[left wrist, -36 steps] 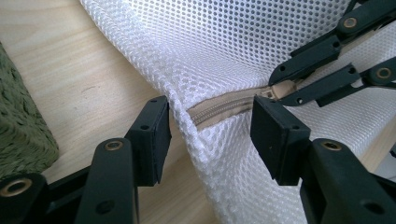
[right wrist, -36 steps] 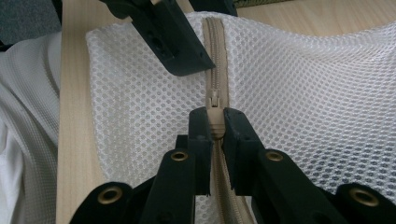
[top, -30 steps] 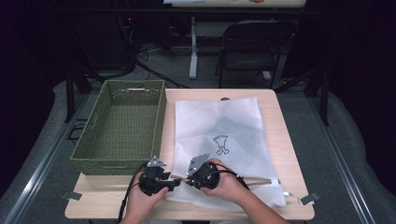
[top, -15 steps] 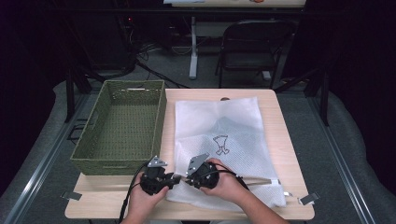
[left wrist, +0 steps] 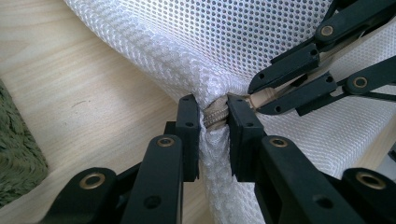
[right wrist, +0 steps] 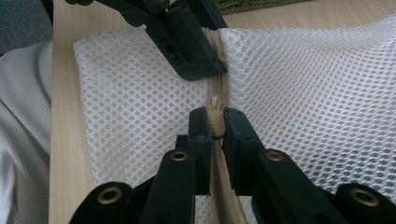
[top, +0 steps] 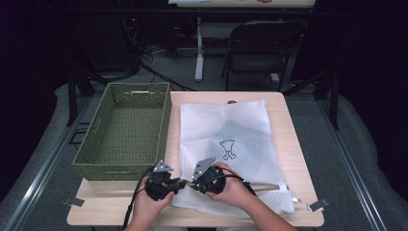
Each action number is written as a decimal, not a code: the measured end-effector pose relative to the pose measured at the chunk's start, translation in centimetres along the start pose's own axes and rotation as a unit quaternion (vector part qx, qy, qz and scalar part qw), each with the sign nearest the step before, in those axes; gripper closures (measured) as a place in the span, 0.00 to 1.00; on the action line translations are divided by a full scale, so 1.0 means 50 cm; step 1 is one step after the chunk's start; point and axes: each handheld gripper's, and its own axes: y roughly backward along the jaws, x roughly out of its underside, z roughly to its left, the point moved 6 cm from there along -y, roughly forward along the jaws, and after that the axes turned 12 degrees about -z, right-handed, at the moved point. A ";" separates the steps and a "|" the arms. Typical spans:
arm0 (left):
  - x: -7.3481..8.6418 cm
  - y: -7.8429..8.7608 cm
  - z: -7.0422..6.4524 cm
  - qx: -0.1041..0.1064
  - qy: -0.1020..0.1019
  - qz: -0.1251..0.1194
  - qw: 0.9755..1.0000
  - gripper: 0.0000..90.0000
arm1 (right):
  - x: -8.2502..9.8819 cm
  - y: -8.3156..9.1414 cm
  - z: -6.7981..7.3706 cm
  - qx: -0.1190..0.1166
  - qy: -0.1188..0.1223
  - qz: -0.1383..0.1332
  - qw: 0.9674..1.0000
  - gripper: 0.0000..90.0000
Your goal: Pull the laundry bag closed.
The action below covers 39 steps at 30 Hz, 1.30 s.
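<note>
- White mesh laundry bag (top: 231, 144) lying flat on the right half of the wooden table (top: 293, 144), reaching from the far edge almost to the near edge, with a small dark printed figure (top: 227, 149) near its middle.
- Beige zipper (right wrist: 215, 100) running along the bag's near edge, from the near left corner toward the right.
- Green woven basket (top: 127, 130) standing on the left half of the table, just beside the bag's left edge.
- Left gripper (top: 179, 183) held at the near left corner of the bag, pointing right; jaws clamped on the bunched mesh and the zipper's end (left wrist: 214, 116), having just been closing with that corner between them.
- Seen along the left gripper (left wrist: 213, 122), fabric gathered and puckered between the pads, bare table to the left and a corner of the basket (left wrist: 18, 154) at the far left edge.
- Right gripper (top: 190, 183) held just right of the left one, tips nearly meeting it, pointing left along the zipper line.
- Seen along the right gripper (right wrist: 215, 127), jaws pinched on the small beige zipper pull (right wrist: 215, 125), with the zipper track passing between them and the left gripper gripping the bag just beyond.
- Both hands resting low at the near edge of the table, left hand (top: 151, 204) on bare wood, right hand (top: 233, 187) over the mesh.
</note>
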 end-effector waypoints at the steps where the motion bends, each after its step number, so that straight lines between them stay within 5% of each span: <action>1: 0.000 0.000 0.001 -0.001 -0.003 0.001 1.000 0.87 | -0.001 -0.001 0.000 0.001 0.000 -0.001 1.000 0.91; 39: -0.049 0.043 -0.008 0.013 0.021 -0.008 1.000 0.91 | -0.023 0.051 -0.009 0.000 -0.002 0.003 1.000 0.91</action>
